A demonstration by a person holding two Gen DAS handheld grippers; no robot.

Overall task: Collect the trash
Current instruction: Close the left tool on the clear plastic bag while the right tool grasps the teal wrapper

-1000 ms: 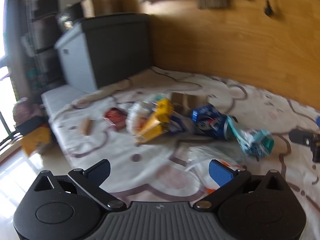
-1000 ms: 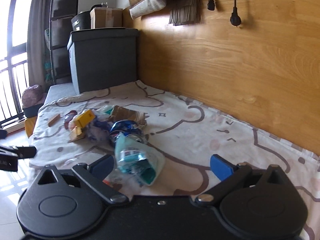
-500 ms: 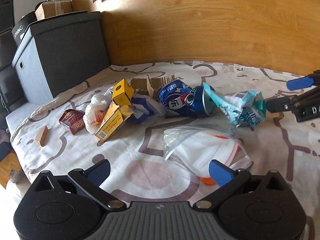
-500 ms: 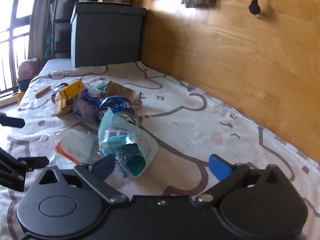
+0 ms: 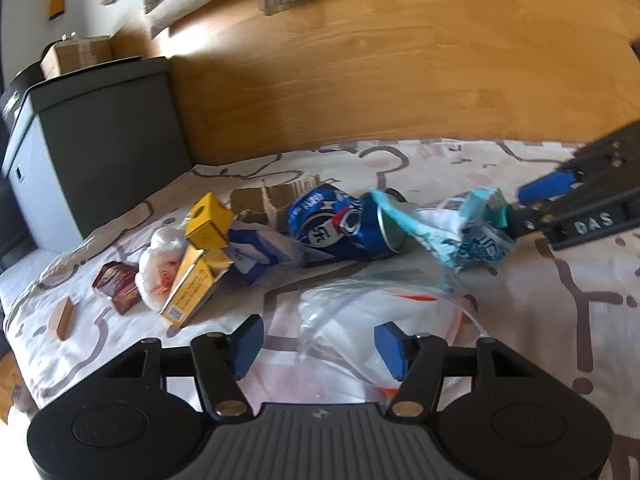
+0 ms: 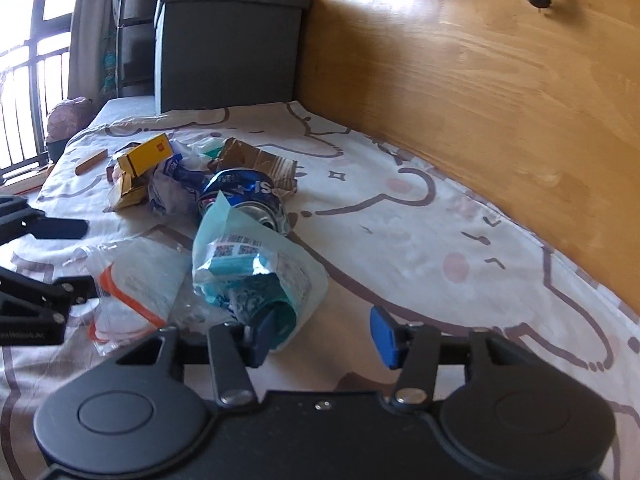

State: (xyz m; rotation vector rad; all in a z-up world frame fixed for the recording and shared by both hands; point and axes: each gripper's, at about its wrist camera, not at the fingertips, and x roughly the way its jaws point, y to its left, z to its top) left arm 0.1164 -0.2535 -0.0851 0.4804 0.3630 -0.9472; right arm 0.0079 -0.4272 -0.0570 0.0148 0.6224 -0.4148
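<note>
Two pickups are set up at once, and each turns on where a soft piece of trash lies against a pair of closing fingers.

The left gripper (image 5: pixel 318 344) points down at the clear plastic bag (image 5: pixel 384 312), which lies flat on the bed sheet (image 5: pixel 540 320) at the near edge of the litter. The bag's near end sits between the blue fingers (image 5: pixel 247 342), slightly toward the right one. The jaws are closing but the pads do not yet press on the film.

The right gripper (image 6: pixel 320 336) faces the teal snack wrapper (image 6: pixel 256 276), which stretches away from it toward the blue can (image 6: pixel 244 196), its long axis running near to far. The wrapper's near tip lies against the left finger, off centre; the right finger stands over bare sheet. These jaws are closing too, and no grip is made yet.

In my judgement the right hand needs a small shift to its left so the wrapper sits between both pads. The left hand is the nearer to the bag, the right to the wrapper. The yellow boxes (image 5: pixel 200 264) lie farther left, beyond both.
</note>
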